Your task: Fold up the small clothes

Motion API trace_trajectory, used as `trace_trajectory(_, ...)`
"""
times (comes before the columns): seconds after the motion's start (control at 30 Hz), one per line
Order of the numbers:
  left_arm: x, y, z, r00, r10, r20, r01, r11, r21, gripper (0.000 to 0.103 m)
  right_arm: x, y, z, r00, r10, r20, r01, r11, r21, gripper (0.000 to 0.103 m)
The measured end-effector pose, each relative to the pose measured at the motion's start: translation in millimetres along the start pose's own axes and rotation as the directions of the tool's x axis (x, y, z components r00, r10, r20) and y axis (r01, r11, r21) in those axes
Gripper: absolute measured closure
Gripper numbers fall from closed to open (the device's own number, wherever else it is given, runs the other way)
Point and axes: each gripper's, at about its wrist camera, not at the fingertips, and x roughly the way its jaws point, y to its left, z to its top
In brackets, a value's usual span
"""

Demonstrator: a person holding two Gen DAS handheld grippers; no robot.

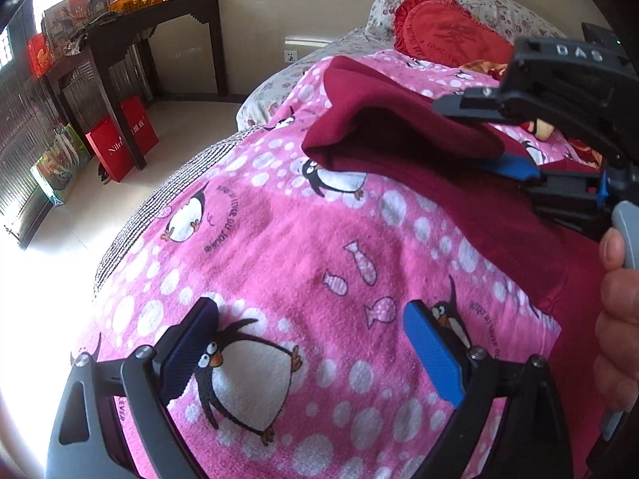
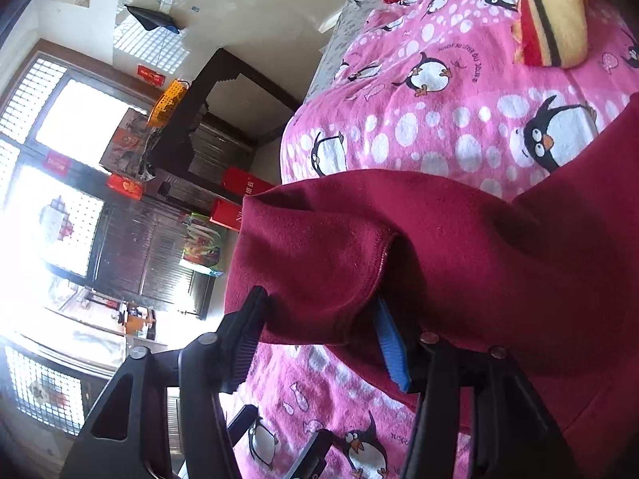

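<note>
L gripper hangs over pink penguin blanket, jaws wide apart, nothing btwn them. Upper right: R gripper w/ dark red garment edge btwn its fingers, lifted into a loose fold. A hand at right edge. Dark table near wall.

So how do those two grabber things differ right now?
The left gripper is open and empty, its blue fingers spread over the pink penguin blanket. The right gripper has a fold of the dark red garment between its fingers and lifts that fold off the blanket, while the left gripper touches no cloth. Both are black, hand-held frames with ribbed blue pads.
</note>
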Motion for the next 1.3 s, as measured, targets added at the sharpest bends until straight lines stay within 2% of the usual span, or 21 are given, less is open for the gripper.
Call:
trace_trajectory(0.03, 0, 0, 0, 1.0, 0.0, 0.0, 0.0, 1.0, 0.001, 0.007, -2, 2, 0, 1.0, -0.001, 0.011, 0.001, 1.0, -0.016, 0.096)
trace_trajectory(0.1, 0, 1, 0, 1.0, -0.002, 0.002, 0.002, 1.0, -0.004, 0.007, -17, 10, -1, 0.999, -0.003, 0.052, 0.007, 0.998, -0.069, 0.101)
trace_trajectory(0.23, -4, 1, -1, 1.0, 0.0, 0.003, 0.0, 1.0, -0.006, 0.007, -64, 36, -4, 0.985, -0.044, 0.17, 0.077, 0.979, -0.19, 0.103)
trace_trajectory(0.43, -20, -5, -4, 1.0, -0.011, 0.021, 0.011, 1.0, -0.005, 0.007, -137, 48, -5, 0.96, -0.081, 0.269, 0.153, 0.954, -0.259, 0.103)
trace_trajectory(0.7, -40, -32, -9, 0.998, -0.041, 0.043, 0.039, 0.998, 0.044, 0.007, -228, 22, -14, 0.928, -0.135, 0.346, 0.222, 0.949, -0.225, 0.103)
trace_trajectory(1.0, -40, -77, -23, 0.997, -0.081, -0.005, 0.081, 0.99, 0.113, 0.007, -313, -11, -21, 0.878, -0.218, 0.425, 0.313, 0.934, -0.169, 0.103)
trace_trajectory(1.3, -39, -107, -27, 0.995, -0.093, -0.021, 0.095, 0.981, 0.17, 0.007, -359, -52, -37, 0.842, -0.295, 0.452, 0.375, 0.922, -0.097, 0.103)
